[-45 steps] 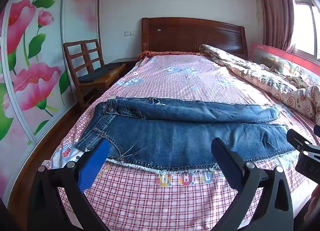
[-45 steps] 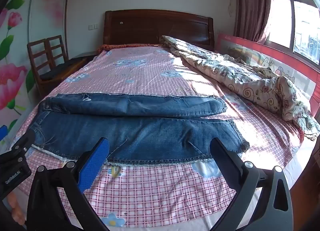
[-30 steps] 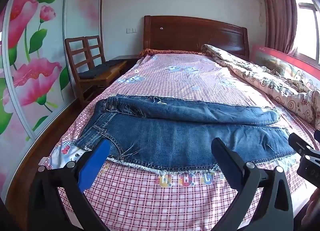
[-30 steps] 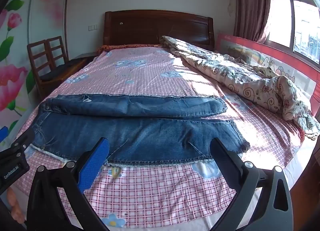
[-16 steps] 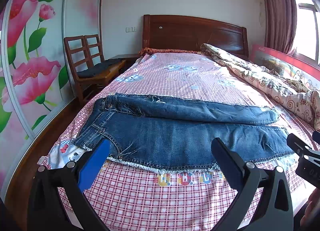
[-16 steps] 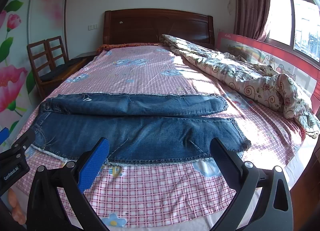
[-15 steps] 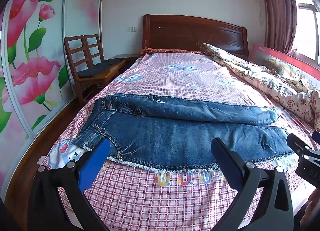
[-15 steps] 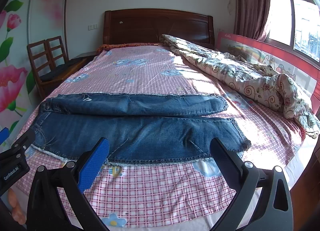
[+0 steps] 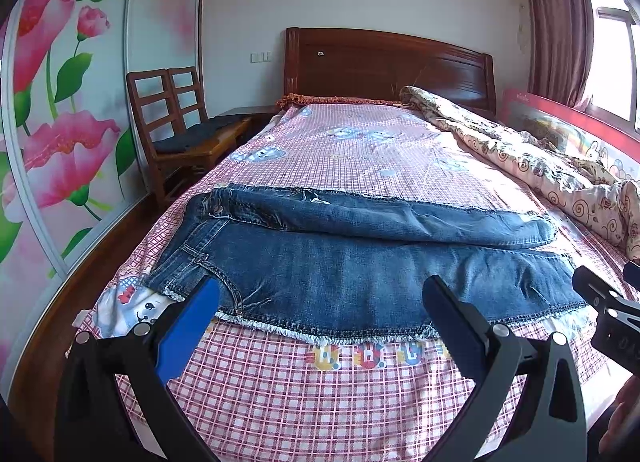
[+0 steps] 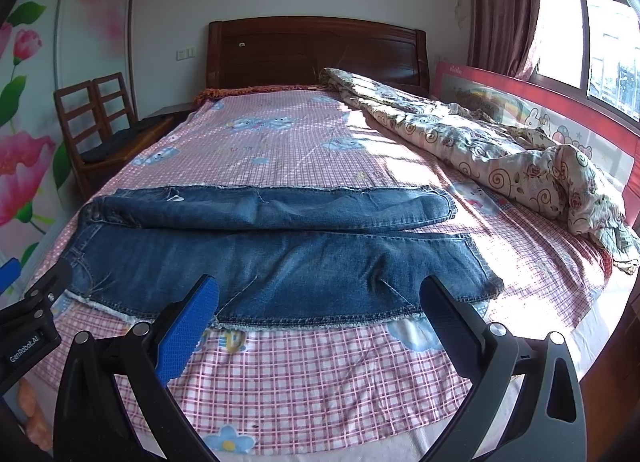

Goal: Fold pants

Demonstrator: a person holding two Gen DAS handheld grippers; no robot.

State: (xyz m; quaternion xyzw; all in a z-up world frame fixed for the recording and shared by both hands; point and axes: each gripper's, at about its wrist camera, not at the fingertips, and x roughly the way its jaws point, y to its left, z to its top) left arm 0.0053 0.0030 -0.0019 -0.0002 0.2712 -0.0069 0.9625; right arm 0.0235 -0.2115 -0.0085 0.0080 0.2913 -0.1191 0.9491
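Note:
Blue denim pants (image 9: 352, 262) lie flat across the foot of the bed, waist at the left, leg ends at the right, one leg lying beyond the other. They also show in the right wrist view (image 10: 280, 258). My left gripper (image 9: 320, 302) is open and empty, held above the near frayed edge toward the waist end. My right gripper (image 10: 320, 298) is open and empty, held above the near edge toward the leg ends. Each gripper shows at the edge of the other's view.
The bed has a pink checked sheet (image 9: 360, 141) and a dark wooden headboard (image 9: 388, 65). A rumpled floral quilt (image 10: 480, 141) lies along the right side. Wooden chairs (image 9: 180, 129) stand left of the bed by a flowered wardrobe (image 9: 60, 101).
Both grippers stay open and hover in nearly the same place. The views have shifted only slightly; the pants have not moved.

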